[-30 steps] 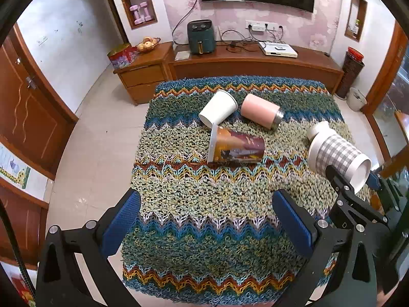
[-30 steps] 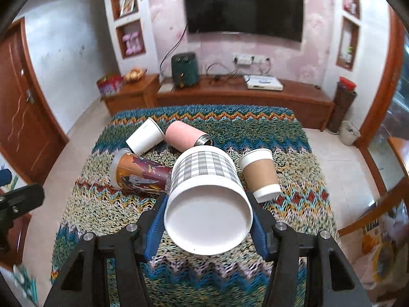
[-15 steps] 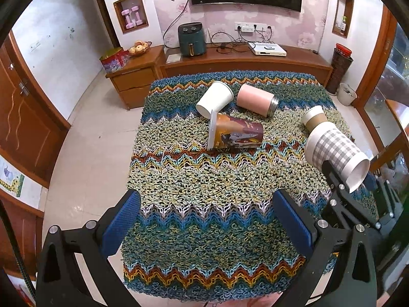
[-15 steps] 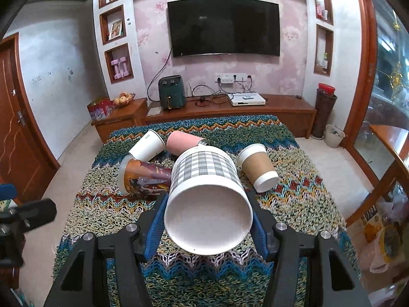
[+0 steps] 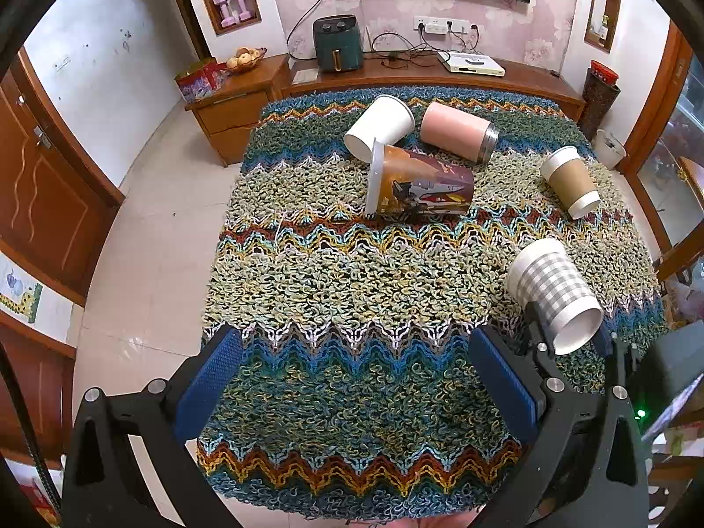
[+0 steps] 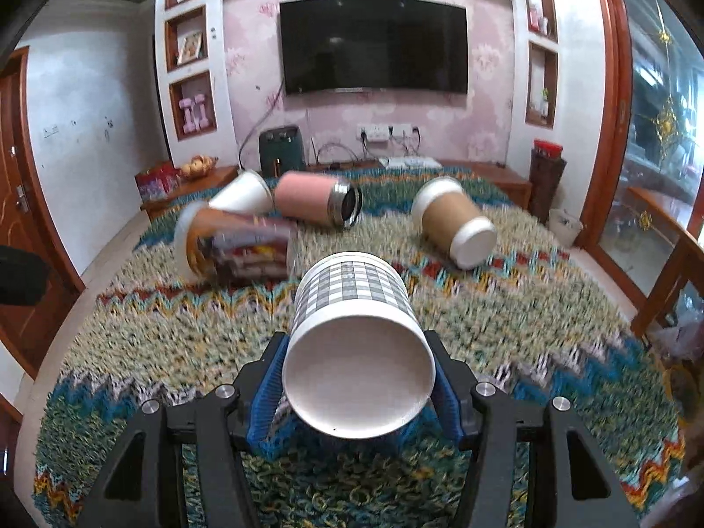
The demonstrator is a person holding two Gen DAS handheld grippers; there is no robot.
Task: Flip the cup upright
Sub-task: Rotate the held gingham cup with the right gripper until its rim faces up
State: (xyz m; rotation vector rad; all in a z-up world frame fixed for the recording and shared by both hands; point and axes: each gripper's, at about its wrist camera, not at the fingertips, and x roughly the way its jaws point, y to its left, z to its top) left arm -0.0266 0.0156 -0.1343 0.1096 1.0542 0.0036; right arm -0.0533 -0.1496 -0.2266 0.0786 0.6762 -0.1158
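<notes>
My right gripper (image 6: 358,389) is shut on a grey-checked white paper cup (image 6: 352,308), its white base toward the camera and its mouth pointing away and slightly down. The same cup (image 5: 552,292) shows at the right of the left wrist view, held tilted just above the knitted cloth (image 5: 352,308). My left gripper (image 5: 352,385) is open and empty over the near part of the cloth. Other cups lie on their sides: an orange printed cup (image 5: 418,185), a plain white cup (image 5: 380,125), a pink steel tumbler (image 5: 457,132) and a brown lidded coffee cup (image 5: 570,180).
The cloth covers a table with tiled floor (image 5: 149,220) to the left. A wooden sideboard (image 5: 396,75) with an air fryer (image 5: 336,42) stands behind it. A wooden door (image 5: 44,176) is at the left and a bin (image 5: 609,147) at the far right.
My right gripper has tilted forward and come down with the checked cup, closer to the cloth. The left wrist view has pulled back and shows more of the table.
</notes>
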